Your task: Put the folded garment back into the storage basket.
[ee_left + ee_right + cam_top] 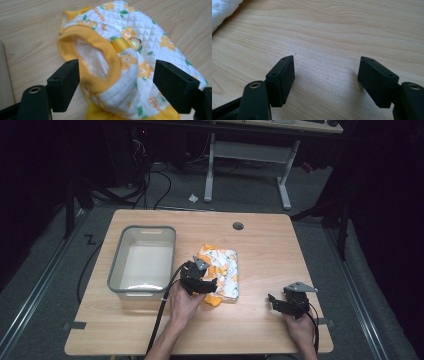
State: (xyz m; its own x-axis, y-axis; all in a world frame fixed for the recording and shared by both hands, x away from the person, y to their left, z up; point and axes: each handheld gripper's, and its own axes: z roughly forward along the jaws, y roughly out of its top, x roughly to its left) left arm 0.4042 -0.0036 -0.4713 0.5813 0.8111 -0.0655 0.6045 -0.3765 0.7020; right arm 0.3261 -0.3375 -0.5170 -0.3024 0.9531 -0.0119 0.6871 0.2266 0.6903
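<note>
A small quilted garment (223,270), white with yellow flowers and orange trim, lies in the middle of the wooden table (265,250). In the left gripper view the garment (140,50) shows an open orange collar and a metal ring (135,43) on a yellow strap. My left gripper (204,283) is at its near end, open, with the jaws (116,82) wide on either side of the collar and not pressing it. My right gripper (275,302) stands open over bare wood near the front right, nothing between its jaws (327,80). A white corner of the garment (222,10) lies far off.
A grey plastic bin (142,229) sits on the table's left part, beside the garment, with nothing in it that I can see. A round cable hole (238,226) is near the far edge. Black cables trail from both grippers toward the front edge.
</note>
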